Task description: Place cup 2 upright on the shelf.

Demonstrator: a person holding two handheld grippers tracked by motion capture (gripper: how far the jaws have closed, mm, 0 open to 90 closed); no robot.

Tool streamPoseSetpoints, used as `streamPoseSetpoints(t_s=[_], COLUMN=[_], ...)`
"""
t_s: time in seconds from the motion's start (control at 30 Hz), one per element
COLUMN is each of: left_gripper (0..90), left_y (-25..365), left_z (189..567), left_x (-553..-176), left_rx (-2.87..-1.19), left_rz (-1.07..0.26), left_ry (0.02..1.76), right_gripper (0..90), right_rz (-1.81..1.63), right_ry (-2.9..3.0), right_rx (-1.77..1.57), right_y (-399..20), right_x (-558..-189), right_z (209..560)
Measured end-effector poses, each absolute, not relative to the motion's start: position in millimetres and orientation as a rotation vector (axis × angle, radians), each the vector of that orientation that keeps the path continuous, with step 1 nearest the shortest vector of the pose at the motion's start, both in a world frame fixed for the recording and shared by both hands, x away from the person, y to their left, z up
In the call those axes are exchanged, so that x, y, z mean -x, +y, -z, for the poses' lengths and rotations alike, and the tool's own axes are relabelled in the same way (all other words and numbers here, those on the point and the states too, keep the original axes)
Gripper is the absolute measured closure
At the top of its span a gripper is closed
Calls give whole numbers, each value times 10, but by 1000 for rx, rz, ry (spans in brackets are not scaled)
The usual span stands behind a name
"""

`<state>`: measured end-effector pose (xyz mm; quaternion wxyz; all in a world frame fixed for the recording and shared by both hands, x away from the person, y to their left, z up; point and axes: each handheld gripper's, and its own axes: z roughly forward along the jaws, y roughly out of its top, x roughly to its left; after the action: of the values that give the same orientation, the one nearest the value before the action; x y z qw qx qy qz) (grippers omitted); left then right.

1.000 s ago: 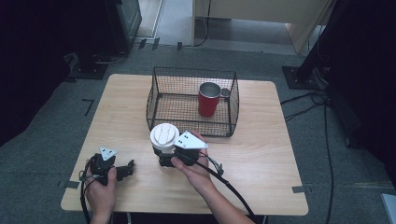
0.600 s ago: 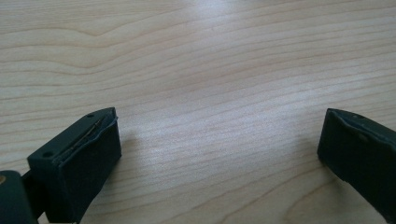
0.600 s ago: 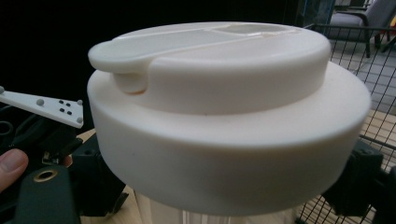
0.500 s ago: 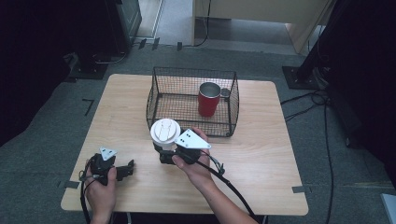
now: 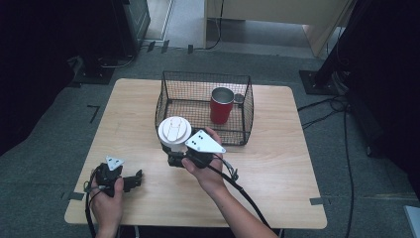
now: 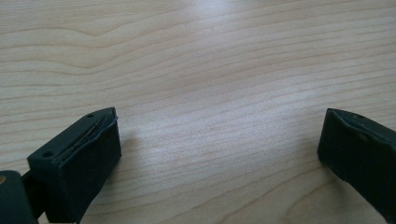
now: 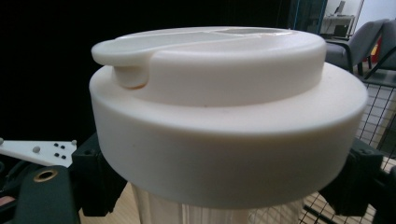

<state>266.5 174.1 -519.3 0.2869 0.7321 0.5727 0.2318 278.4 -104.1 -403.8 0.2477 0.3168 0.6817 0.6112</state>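
A clear cup with a white lid (image 5: 174, 131) hangs just above the table at the front left corner of the wire basket (image 5: 247, 111). My right gripper (image 5: 172, 152) is shut on the cup's body below the lid. In the right gripper view the white lid (image 7: 224, 116) looms close, with a black jaw on each side of the clear cup (image 7: 210, 207). My left gripper (image 5: 134, 180) rests on the wooden table (image 5: 277, 183) near the front left. It stands open, and in its own view only bare wood lies between the jaws of the left gripper (image 6: 219, 154).
Inside the black wire basket stands a red cup (image 5: 221, 106) with a small grey object (image 5: 238, 98) beside it. The basket's mesh (image 7: 373, 121) rises just right of the held cup. Dark equipment and cables lie on the floor around the table.
The right gripper has risen a little with the lidded cup and edged toward the basket. The left gripper has stayed put.
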Motion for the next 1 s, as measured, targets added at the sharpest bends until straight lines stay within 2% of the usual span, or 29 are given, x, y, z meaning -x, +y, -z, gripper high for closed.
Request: streamPoseSetpoints(t_s=[1.0], left_gripper=[0], left_y=[1740], left_z=[5192], left_x=[-2665], left_rx=[-1955], left_rz=[-618], left_ry=[1532], right_gripper=[160], right_rz=[-1662], right_ry=[1704], right_rx=[-839], right_y=[-1099], right_x=[-3025], right_z=[3574])
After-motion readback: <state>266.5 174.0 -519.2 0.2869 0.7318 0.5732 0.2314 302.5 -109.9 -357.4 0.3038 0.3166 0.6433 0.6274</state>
